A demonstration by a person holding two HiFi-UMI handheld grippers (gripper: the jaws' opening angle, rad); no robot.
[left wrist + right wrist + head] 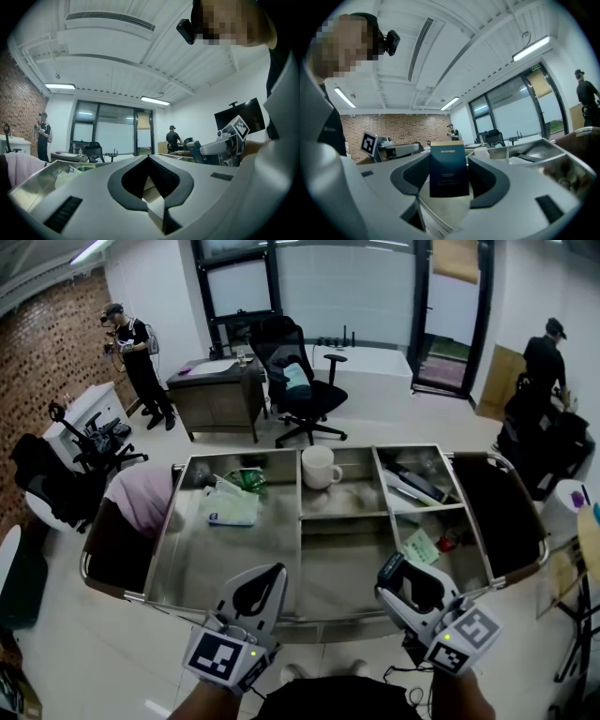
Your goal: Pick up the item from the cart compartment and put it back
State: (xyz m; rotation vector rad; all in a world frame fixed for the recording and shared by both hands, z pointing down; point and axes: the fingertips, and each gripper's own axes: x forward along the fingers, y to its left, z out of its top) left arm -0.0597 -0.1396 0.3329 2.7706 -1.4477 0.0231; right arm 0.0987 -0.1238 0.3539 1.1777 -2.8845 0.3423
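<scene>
Clamping slim dark blue cardboard box (449,169) in right gripper (392,570), with long axis running out along the jaws. Hovering over near edge of stainless steel cart (234,549), roughly at the divider left of the near-right compartment (466,568). Closest to that bay, so probably just forward, slightly right and down to put back. Holding left gripper (272,576) closed on nothing at near left, well apart from box.
</scene>
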